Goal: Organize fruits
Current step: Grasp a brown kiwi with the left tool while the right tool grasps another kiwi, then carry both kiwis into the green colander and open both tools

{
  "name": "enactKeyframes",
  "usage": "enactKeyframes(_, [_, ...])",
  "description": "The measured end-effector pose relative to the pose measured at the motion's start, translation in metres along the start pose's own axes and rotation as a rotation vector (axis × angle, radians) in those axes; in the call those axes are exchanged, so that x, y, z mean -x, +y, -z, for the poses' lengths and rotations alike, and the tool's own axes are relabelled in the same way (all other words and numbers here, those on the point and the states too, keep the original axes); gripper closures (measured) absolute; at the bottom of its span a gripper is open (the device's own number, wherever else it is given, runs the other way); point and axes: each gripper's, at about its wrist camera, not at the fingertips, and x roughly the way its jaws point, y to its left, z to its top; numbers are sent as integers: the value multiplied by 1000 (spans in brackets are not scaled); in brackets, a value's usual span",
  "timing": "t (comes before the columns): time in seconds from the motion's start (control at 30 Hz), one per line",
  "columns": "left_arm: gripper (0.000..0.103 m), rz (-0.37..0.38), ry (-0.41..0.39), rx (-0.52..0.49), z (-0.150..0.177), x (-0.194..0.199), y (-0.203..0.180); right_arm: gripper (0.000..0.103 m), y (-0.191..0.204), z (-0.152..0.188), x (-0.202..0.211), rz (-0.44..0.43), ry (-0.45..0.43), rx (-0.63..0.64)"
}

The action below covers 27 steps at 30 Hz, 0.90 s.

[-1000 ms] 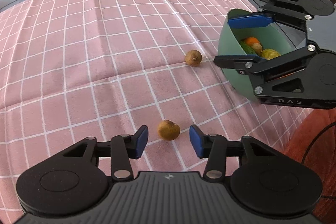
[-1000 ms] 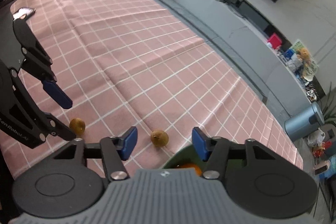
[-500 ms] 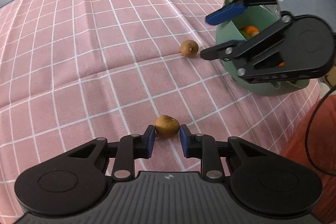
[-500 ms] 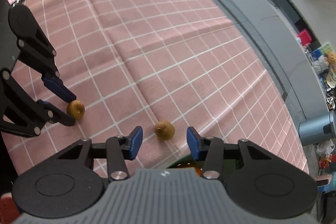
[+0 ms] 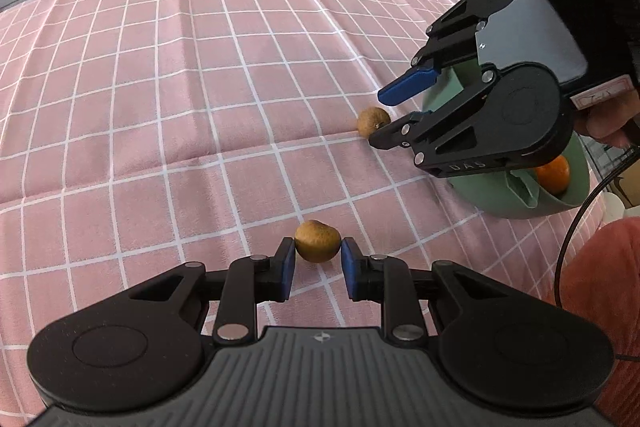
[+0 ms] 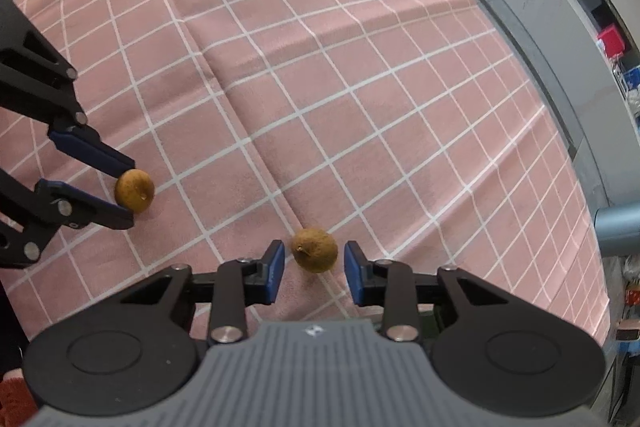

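While both loose fruits sit on the pink checked cloth (image 5: 160,107), each tool has one lined up, so the care now goes into the pinch and the lift

Left gripper (image 5: 318,263): its blue pads (image 5: 286,269) press both flanks of the near brown fruit (image 5: 318,241), clenched on it; in the right wrist view the same fruit (image 6: 134,190) sits at the very tips, and whether it has left the cloth I cannot tell

Grip advice, left: the hold looks shallow, out near the pad ends, so a straight slow rise is safer than a swing; a round fruit pinched at the tips may squirt out forward

Right gripper (image 6: 314,269): fingers spread, not touching; the far brown fruit (image 6: 315,250) lies between the pads with a gap on each side, a little nearer the left one

Grip advice, right: I would push slightly further forward so the fruit's widest part sits inside the pads, then close evenly so neither pad nudges it along the fold in the cloth

Green bowl (image 5: 568,187): at the table edge behind the right tool, with an orange fruit (image 5: 554,174) visible inside; likely the place for both brown fruits

Risk: the two tools work close together, so lifting them one at a time avoids a knock

Progress: a judgement only, but these look like the last two pieces outside the bowl
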Motion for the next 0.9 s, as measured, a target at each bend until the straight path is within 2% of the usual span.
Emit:
enactKeyframes(0.13, [76, 0, -2, 8, 0, 1, 1, 81, 0, -1, -6, -3, 12, -16])
enactKeyframes(0.4, [76, -15, -7, 13, -1, 6, 0, 81, 5, 3, 9, 12, -41, -38])
enactKeyframes(0.7, [76, -39, -57, 43, -4, 33, -11, 81, 13, 25, 73, 22, -218, -166])
enactKeyframes(0.9, [76, -19, -131, 53, -8, 57, -34, 82, 16, 58, 120, 46, -364, -321])
